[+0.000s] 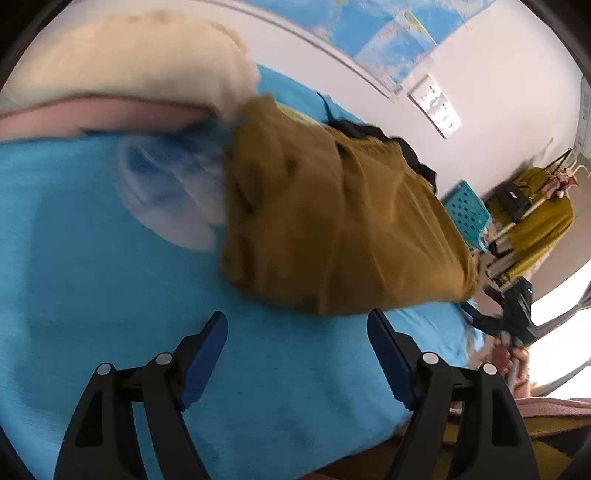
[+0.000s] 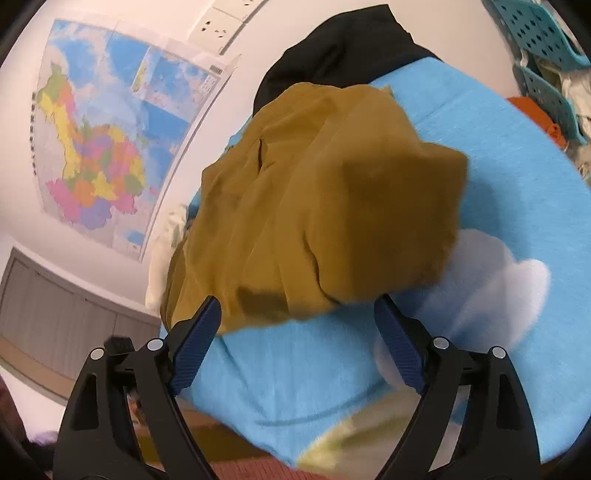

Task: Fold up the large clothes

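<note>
A mustard-brown garment (image 1: 332, 221) lies bunched in a loose heap on a blue bedsheet (image 1: 92, 277) printed with white clouds. My left gripper (image 1: 297, 319) hovers open just short of the heap's near edge, with nothing between its blue pads. In the right wrist view the same garment (image 2: 314, 206) fills the middle. Its lower edge hangs over the gap of my right gripper (image 2: 297, 303). That gripper's jaws stand wide apart and the pads do not press the cloth.
A black garment (image 2: 343, 48) lies behind the mustard one. A cream pillow (image 1: 129, 59) sits at the far left. Teal perforated baskets (image 2: 543, 33) and a rack with yellow cloth (image 1: 535, 221) stand beyond the bed. A map (image 2: 110, 140) hangs on the wall.
</note>
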`<state>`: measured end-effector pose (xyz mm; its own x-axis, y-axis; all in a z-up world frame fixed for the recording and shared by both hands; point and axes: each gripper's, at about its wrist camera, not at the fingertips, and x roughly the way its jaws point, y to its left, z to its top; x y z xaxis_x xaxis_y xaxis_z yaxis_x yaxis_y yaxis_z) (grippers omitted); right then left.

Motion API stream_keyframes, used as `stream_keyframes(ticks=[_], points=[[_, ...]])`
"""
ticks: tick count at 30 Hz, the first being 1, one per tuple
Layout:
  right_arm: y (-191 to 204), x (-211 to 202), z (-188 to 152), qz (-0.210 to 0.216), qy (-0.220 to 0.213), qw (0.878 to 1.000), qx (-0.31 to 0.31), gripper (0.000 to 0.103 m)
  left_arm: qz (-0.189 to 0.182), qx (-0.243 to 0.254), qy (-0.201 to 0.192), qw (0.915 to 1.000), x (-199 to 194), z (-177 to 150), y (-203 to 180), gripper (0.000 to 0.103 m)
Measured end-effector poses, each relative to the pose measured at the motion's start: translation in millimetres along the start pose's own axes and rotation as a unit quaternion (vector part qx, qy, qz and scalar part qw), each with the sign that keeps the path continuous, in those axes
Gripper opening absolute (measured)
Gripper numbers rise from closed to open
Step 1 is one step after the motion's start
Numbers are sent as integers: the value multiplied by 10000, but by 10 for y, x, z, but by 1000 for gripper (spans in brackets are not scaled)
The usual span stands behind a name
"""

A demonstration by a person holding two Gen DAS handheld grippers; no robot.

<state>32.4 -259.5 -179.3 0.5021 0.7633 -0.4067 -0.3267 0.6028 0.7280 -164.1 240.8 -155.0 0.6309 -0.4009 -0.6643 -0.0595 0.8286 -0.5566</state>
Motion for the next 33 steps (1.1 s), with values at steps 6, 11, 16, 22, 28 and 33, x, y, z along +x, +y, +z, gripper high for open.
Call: stream_keyframes(ticks=[6,11,16,22,28,33], points=[[93,157,21,-176,-8,9998,7,89,-178,53,12,9998,167,11,-154,90],[107,237,68,-243,-150,9996,91,94,-438,-233,-31,9988,315,164,-183,96],[174,375,160,-410,-355,9984,138,99,-717,-617,-82,9955,505,398,-168,96],[209,366,151,-502,-794,9951,291,93,-584,-740,-128,9955,594,494,-234,96],[115,341,123,-519,-736,9951,403,90,-628,-769,-121,9950,587,511,-200,95],[191,458,219,-502,-740,9954,337,96,-583,-738,-64,9955,648,577,-234,96]])
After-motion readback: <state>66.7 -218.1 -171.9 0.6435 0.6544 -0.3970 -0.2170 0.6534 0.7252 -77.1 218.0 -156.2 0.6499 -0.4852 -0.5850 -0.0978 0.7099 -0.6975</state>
